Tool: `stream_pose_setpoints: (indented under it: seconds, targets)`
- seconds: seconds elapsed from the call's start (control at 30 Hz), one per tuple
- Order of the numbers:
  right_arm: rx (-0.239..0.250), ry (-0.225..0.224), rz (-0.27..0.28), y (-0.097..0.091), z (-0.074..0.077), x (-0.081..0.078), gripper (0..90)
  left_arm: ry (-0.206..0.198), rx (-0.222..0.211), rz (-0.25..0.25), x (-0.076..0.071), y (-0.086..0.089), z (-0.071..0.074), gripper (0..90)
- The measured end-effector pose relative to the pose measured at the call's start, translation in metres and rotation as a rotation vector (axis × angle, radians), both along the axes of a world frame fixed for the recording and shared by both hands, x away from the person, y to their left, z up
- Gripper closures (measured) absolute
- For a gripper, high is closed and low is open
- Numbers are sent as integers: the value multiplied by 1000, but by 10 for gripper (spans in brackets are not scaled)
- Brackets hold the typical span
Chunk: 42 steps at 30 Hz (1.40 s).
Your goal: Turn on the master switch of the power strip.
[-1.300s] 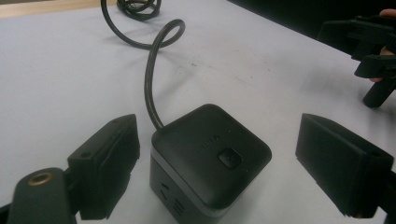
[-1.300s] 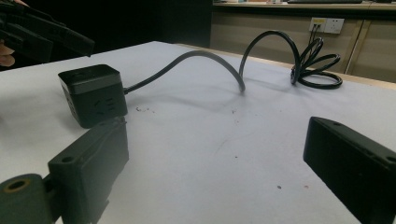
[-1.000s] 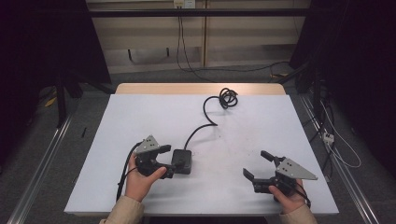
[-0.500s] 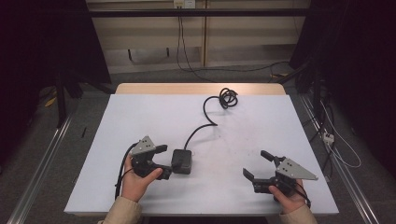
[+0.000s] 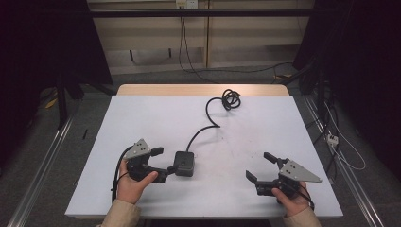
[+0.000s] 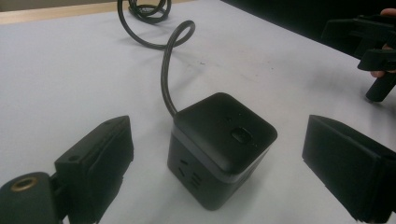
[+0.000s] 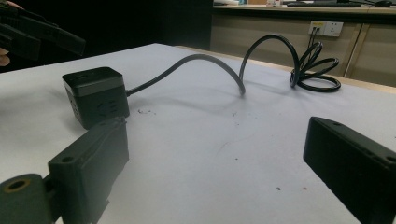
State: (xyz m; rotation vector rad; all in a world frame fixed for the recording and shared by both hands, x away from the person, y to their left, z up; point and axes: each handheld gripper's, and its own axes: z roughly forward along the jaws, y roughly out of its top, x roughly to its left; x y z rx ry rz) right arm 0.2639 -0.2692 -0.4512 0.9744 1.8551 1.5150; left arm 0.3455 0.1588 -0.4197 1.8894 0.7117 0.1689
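Two grippers, both spread wide | left gripper (image 5: pixel 164 161) holds nothing, cube socket (image 5: pixel 184 163) just ahead between its jaws, untouched | cord (image 5: pixel 208 120) runs from cube to far coil (image 5: pixel 230 99) | right gripper (image 5: pixel 261 167) empty, well apart from cube | table (image 5: pixel 142 113) beneath

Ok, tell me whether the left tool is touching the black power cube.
Apart. The left gripper view shows white table on both sides between the left tool and the power cube.
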Motion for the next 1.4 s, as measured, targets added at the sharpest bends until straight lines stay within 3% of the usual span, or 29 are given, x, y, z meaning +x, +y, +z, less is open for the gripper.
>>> stream_pose_setpoints:
  seconds: [1.4]
  targets:
    - [2,-4,-1,0,1,0,62,-3,-5,66,1,47,-9,69]
